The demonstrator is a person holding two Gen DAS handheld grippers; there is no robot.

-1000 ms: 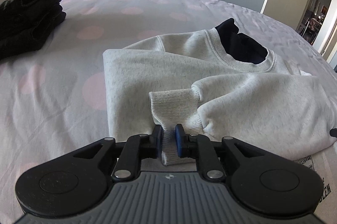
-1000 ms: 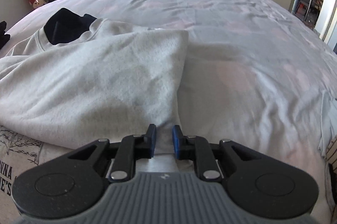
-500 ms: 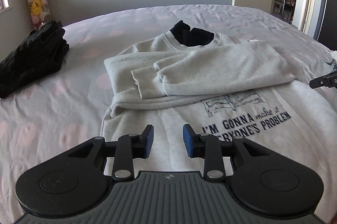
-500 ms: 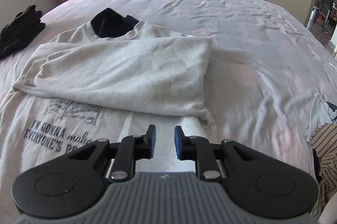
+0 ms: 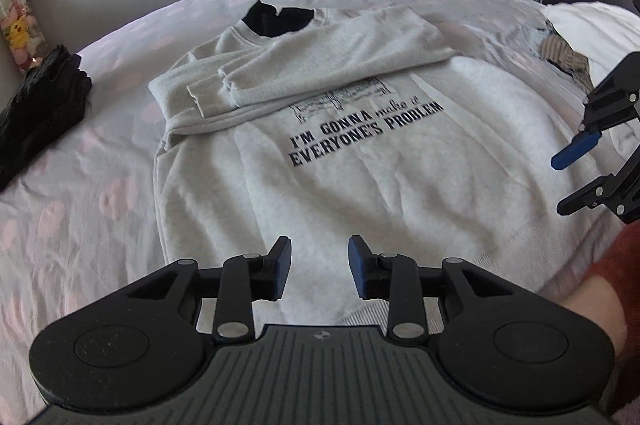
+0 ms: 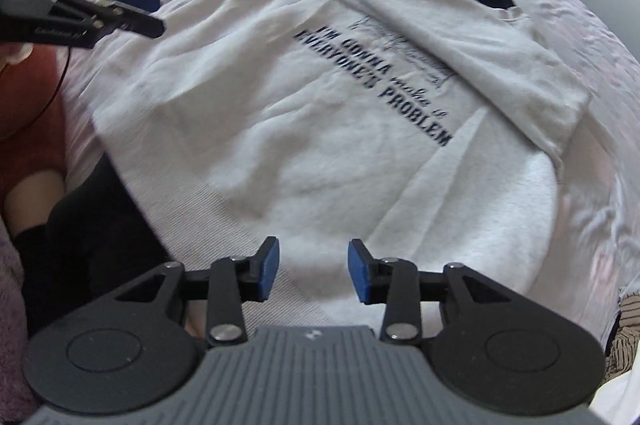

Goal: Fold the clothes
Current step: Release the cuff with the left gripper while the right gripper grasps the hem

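A light grey sweatshirt (image 5: 360, 177) with dark printed lettering lies flat on the bed, both sleeves folded across its chest below the dark-lined collar (image 5: 280, 19). It also shows in the right wrist view (image 6: 320, 105). My left gripper (image 5: 319, 267) is open and empty above the sweatshirt's hem, near its left corner. My right gripper (image 6: 308, 267) is open and empty above the hem at the right side. The right gripper also shows at the right edge of the left wrist view (image 5: 576, 181); the left gripper shows at the upper left of the right wrist view (image 6: 156, 11).
The bed (image 5: 80, 205) has a pale sheet with pink dots. A folded black garment (image 5: 36, 105) lies at its left. A striped garment (image 5: 564, 55) and white bedding lie at the right. Plush toys (image 5: 16, 25) stand by the wall.
Both grippers let go of the folded sleeves, opened wider and pulled back to the sweatshirt's hem. The right gripper has turned to view the shirt from its right side.
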